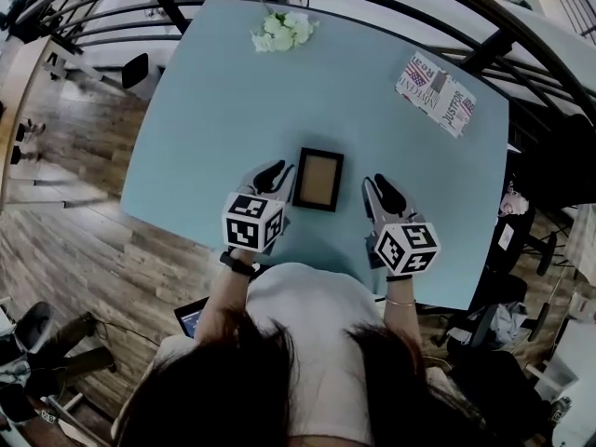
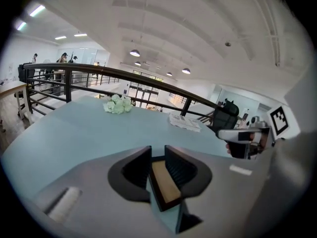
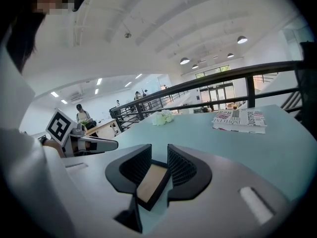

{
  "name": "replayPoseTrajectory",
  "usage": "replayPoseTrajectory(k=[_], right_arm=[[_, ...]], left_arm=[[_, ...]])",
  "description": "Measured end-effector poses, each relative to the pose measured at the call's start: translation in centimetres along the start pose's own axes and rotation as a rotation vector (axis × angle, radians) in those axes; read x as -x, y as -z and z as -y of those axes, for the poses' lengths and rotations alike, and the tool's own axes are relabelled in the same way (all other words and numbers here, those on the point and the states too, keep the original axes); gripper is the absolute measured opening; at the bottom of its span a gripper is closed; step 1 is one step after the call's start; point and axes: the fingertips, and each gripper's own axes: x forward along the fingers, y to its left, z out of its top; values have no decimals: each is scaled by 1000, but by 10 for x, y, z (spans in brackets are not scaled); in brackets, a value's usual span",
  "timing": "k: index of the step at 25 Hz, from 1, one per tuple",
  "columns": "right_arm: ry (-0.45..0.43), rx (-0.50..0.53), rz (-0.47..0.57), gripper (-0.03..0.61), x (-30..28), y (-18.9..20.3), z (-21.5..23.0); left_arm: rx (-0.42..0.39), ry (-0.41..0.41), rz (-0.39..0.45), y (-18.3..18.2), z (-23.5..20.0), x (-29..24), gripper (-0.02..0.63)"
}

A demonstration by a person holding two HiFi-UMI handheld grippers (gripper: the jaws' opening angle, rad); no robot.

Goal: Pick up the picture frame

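Observation:
The picture frame (image 1: 318,179), black-edged with a tan middle, lies flat on the light blue table (image 1: 209,119) near its front edge. My left gripper (image 1: 277,171) rests just left of the frame, tips close to its left edge. To the frame's right, a small gap away, sits my right gripper (image 1: 380,187). In the left gripper view the jaws (image 2: 157,155) stand nearly together with only a narrow slit, and the frame (image 2: 166,185) shows through it below. The right gripper view (image 3: 159,155) shows the same, frame (image 3: 151,182) beneath. Neither holds anything.
A bunch of white flowers (image 1: 283,31) lies at the table's far edge. A magazine (image 1: 436,94) lies at the far right. A black railing (image 1: 484,49) curves behind the table. Wooden floor (image 1: 74,240) is on the left, and a person's body is close to the front edge.

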Motion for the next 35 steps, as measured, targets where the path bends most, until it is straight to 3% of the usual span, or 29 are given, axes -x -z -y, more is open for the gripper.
replayPoseTrajectory(k=[17,27,35], right_arm=[[-57,-173,-165,74,-44,68,10],[-79,-264,-247,75,-60,104,15],[-111,-365,-297,74,-70,119,19]], left_arm=[[124,37,-228,70,-11,-53,83],[174,42,-288,86,-12,-69,86],[259,61,-316,94,-12,-78,106]])
